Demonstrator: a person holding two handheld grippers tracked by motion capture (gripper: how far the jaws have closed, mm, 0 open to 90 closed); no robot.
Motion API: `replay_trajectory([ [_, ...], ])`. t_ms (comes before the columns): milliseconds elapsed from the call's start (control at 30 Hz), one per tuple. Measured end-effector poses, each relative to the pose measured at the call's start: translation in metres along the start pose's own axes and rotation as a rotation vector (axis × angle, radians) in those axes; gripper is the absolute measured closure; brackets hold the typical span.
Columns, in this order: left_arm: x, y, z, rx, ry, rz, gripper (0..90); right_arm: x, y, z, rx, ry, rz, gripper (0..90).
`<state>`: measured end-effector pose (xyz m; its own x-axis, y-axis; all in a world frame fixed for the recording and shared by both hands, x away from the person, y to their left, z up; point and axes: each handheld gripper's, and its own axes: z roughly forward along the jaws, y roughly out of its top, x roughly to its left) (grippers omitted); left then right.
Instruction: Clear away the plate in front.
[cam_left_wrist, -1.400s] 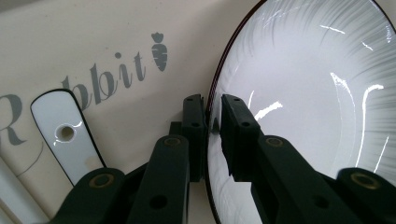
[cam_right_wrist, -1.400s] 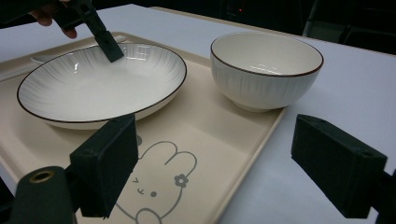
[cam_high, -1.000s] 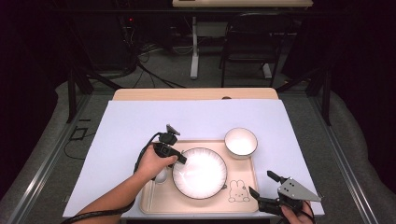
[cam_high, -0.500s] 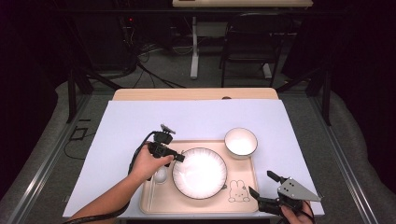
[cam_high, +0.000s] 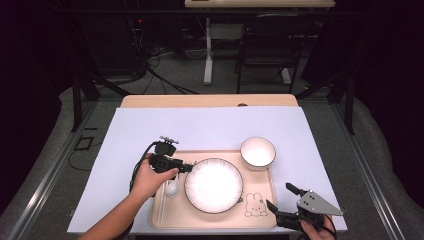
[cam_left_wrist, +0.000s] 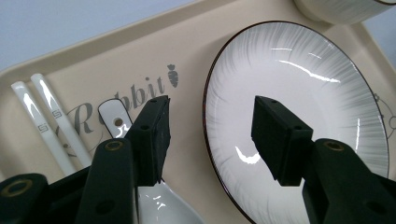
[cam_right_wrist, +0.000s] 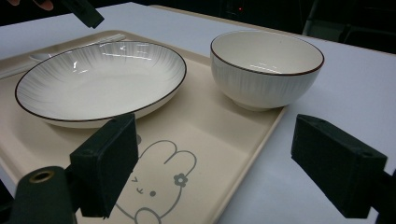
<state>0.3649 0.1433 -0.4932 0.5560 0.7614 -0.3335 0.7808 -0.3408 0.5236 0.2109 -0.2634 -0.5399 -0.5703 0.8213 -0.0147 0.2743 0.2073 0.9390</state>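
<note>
L gripper (cam_high: 186, 167) hovering over tray (cam_high: 165, 220) by plate (cam_high: 214, 185) rim, jaws wide, holding nothing; spoon (cam_left_wrist: 154, 205) lying just under it, chopsticks (cam_left_wrist: 49, 126) beside; R gripper (cam_high: 280, 197) sitting off tray's near right corner, jaws wide, empty; bowl (cam_high: 258, 152) sitting in tray's far right corner.

The left hand (cam_high: 150, 177) reaches forward, its left gripper (cam_high: 186, 168) held with jaws parted. The right gripper (cam_high: 282, 197) sits low at the near edge, jaws spread wide.
</note>
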Motion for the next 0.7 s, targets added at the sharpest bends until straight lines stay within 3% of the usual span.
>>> replay_trajectory([
  [267,0.001,-0.011,-0.014,-0.043,-0.031,-0.012,46.9,0.000,0.000,0.001,0.003,-0.005,0.000,14.3],
  [500,0.001,-0.027,-0.023,-0.056,-0.025,-0.002,46.9,0.000,0.000,0.001,0.004,-0.002,-0.006,14.3],
  [633,-0.002,-0.034,-0.026,-0.064,0.002,0.016,47.0,0.001,0.000,0.001,0.006,-0.001,-0.007,14.3],
  [700,-0.002,-0.036,-0.027,-0.079,-0.018,0.015,47.0,0.001,0.000,0.001,0.006,-0.001,-0.008,14.3],
])
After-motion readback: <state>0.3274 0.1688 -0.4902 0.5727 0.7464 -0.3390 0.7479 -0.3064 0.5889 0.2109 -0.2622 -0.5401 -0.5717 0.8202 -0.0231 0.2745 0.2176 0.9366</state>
